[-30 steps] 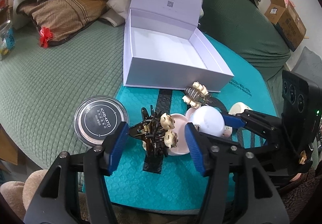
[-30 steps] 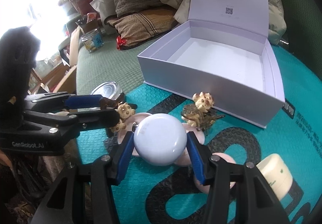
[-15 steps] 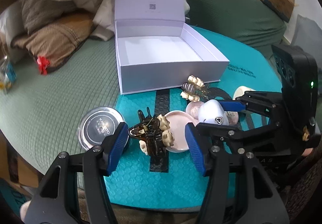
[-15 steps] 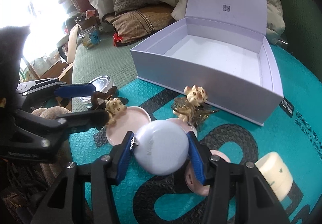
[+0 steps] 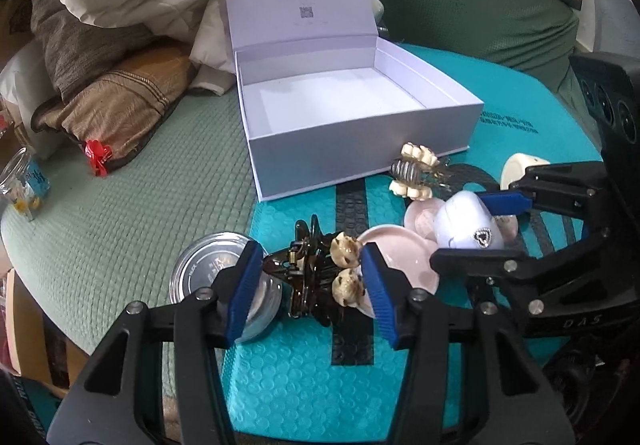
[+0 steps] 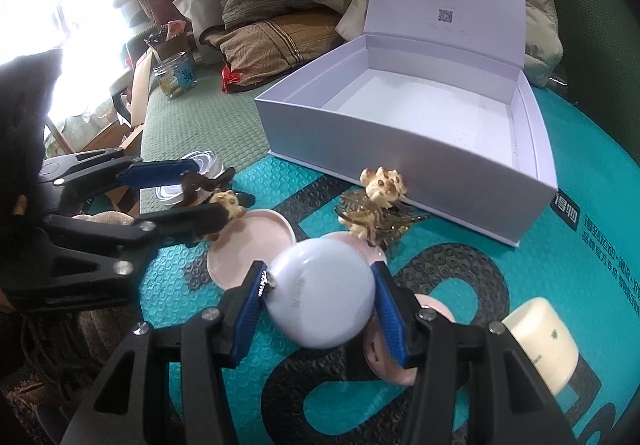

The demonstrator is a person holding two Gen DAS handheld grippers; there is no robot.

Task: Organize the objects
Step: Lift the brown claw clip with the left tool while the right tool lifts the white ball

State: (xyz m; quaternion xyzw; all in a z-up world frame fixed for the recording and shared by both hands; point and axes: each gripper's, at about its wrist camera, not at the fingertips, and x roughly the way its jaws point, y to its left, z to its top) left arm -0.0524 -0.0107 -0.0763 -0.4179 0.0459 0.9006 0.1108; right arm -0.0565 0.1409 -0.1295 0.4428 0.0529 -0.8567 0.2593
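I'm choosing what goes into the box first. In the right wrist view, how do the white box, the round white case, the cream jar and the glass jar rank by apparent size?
1. White box.
2. Round white case, enlarged by nearness.
3. Cream jar, also near.
4. Glass jar, far off, so unsure.

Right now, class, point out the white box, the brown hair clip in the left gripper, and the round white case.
white box [image 5: 352, 161]: left wrist view, front wall.
brown hair clip [image 5: 308, 277]: left wrist view, dark body.
round white case [image 6: 320, 293]: right wrist view, domed top.
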